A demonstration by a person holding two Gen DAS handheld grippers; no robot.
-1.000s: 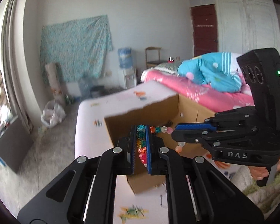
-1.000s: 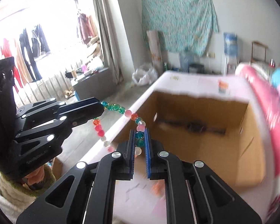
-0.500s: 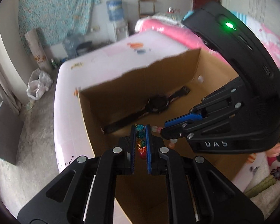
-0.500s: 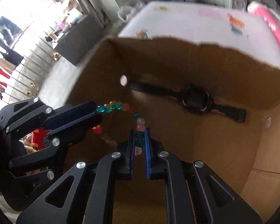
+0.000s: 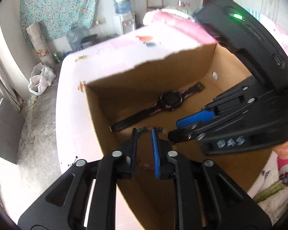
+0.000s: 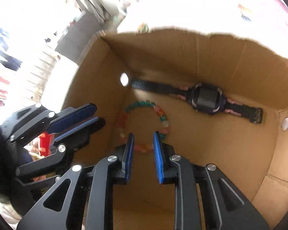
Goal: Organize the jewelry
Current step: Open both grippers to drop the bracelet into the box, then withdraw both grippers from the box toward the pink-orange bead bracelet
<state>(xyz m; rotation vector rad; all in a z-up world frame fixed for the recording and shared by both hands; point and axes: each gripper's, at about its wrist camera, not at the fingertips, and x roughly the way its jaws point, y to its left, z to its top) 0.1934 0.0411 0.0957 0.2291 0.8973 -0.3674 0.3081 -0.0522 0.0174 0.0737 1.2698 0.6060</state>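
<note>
A bracelet (image 6: 142, 103) of coloured beads lies as a loop on the floor of an open cardboard box (image 6: 182, 53), blurred, beside a black watch (image 6: 207, 97). My right gripper (image 6: 143, 136) hangs just above the loop's near side. Its jaws are opening and the pads do not press on any bead. My left gripper (image 6: 97, 114) stands at the left, jaws also opening, nothing between them. In the left wrist view, the left gripper (image 5: 144, 134) frames a few beads of the bracelet (image 5: 146, 129) without touching them. There the right gripper (image 5: 174, 129) is close on the right, the watch (image 5: 170, 101) beyond.
The box (image 5: 144, 65) sits on a pale pink printed surface (image 5: 76, 95). A hand (image 5: 286, 149) holds the right gripper at the edge. Beyond are a water dispenser (image 5: 122, 13), a white plastic bag (image 5: 40, 78) on the concrete floor, and pink bedding (image 5: 174, 19).
Both grippers came down into the box with the bracelet stretched between them. Their jaws have since parted, and the bracelet has dropped onto the box floor.
</note>
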